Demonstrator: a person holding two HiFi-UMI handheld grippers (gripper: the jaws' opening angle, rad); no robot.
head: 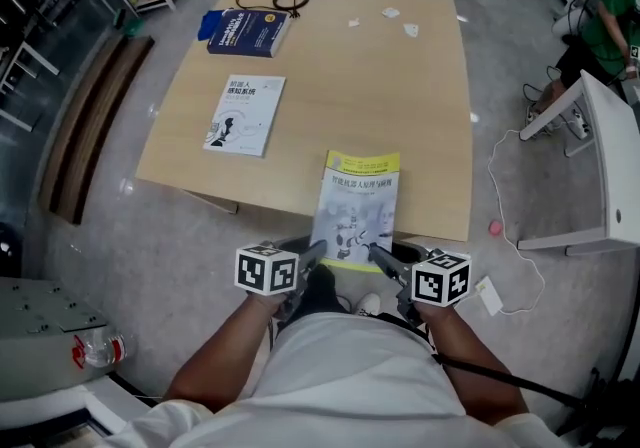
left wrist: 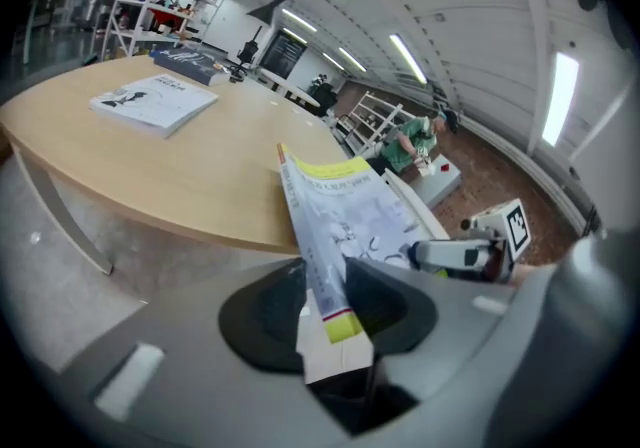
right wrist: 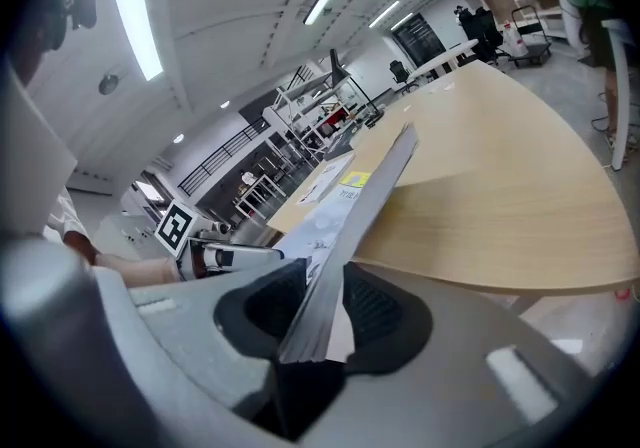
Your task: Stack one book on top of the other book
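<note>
Tabletop (head: 400,86) edge: left claw (head: 319,250), right claw (head: 374,251) clamp book (head: 358,198).

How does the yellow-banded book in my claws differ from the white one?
The yellow-banded paperback book overhangs the wooden table, clamped by the left claw and right claw; the white paperback book lies wholly on the table, untouched. The yellow-banded book's cover has a yellow top strip; the white book's has none. Both are thin, face up.
</note>
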